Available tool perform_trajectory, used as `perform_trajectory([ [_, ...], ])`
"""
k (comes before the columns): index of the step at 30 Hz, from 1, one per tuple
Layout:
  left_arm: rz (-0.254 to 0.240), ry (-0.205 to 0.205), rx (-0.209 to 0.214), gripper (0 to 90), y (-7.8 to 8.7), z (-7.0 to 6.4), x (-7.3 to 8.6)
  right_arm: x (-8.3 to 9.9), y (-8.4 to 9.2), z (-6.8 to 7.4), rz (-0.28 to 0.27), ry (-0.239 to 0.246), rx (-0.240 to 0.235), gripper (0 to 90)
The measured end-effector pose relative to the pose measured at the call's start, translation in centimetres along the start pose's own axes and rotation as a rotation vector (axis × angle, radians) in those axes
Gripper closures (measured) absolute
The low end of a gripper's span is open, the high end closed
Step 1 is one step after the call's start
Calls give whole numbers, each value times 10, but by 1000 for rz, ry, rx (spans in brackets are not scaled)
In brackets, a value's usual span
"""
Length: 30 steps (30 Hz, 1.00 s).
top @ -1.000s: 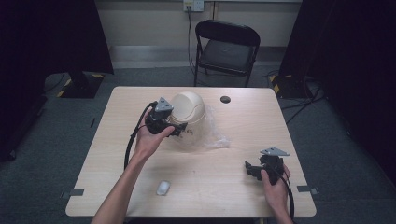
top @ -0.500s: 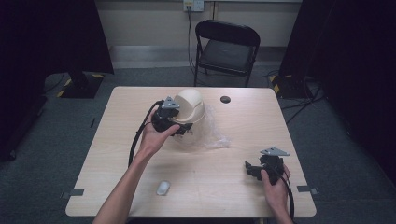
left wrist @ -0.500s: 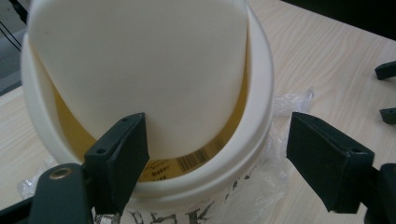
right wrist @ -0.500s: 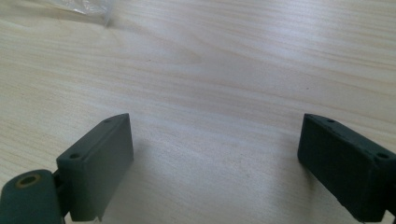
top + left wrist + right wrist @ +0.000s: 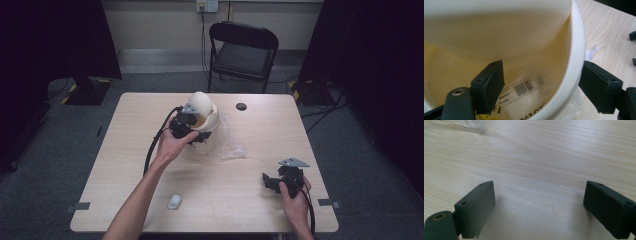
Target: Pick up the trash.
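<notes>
A cream plastic container (image 5: 204,106) stands at the table's back middle, and its wall (image 5: 499,30) looms close in the left gripper view. My left gripper (image 5: 201,133) straddles its rim (image 5: 576,50): one jaw is inside, well clear of the wall, the other is outside by it. These jaws have just been closing with the rim between them, and the pads do not clamp it. A bag with a barcode label (image 5: 524,87) lies inside. My right gripper (image 5: 268,180) rests open near the front right, over bare wood (image 5: 539,207).
Crumpled clear plastic (image 5: 229,146) lies right of the container, its edge in the right gripper view (image 5: 471,123). A small white object (image 5: 174,201) sits near the front edge. A black disc (image 5: 241,106) lies at the back. A black chair (image 5: 242,50) stands behind the table.
My left hand has moved a little right and down, bringing its jaws over the container's rim. The right hand has stayed in place.
</notes>
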<state>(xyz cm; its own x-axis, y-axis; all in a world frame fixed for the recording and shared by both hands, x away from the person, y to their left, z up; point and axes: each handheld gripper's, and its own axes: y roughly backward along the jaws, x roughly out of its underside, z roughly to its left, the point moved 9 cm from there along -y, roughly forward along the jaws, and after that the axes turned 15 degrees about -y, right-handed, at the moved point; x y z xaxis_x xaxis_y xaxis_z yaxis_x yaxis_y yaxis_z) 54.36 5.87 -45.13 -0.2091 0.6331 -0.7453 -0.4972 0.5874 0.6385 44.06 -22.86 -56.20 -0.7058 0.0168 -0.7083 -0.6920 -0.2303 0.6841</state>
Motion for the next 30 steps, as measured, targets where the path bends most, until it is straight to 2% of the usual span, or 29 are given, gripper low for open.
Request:
perform_trajectory([
  [4,-21,10,1,226,0,-1,-1,0,0,0,0,0,0,96],
  [7,-79,38,-22,235,9,0,-5,0,0,0,0,0,0,96],
  [11,-89,32,-14,235,19,-3,-5,0,0,0,0,0,0,96],
  [15,-164,71,-11,236,36,-9,-12,0,0,0,-1,-2,0,96],
  [19,-128,35,-35,240,48,-14,-6,0,0,0,-1,-2,0,96],
  [22,-144,52,-42,240,63,-18,2,0,0,0,-1,-2,0,96],
  [25,-152,60,-33,245,69,-22,7,0,0,0,-1,-2,0,96],
  [28,-133,55,-18,246,78,-30,20,0,0,0,-1,-2,0,96],
  [29,-127,66,-22,245,85,-33,31,0,0,0,-1,-2,0,96],
  [30,-127,66,-22,245,85,-33,31,0,0,0,-1,-2,0,96],
])
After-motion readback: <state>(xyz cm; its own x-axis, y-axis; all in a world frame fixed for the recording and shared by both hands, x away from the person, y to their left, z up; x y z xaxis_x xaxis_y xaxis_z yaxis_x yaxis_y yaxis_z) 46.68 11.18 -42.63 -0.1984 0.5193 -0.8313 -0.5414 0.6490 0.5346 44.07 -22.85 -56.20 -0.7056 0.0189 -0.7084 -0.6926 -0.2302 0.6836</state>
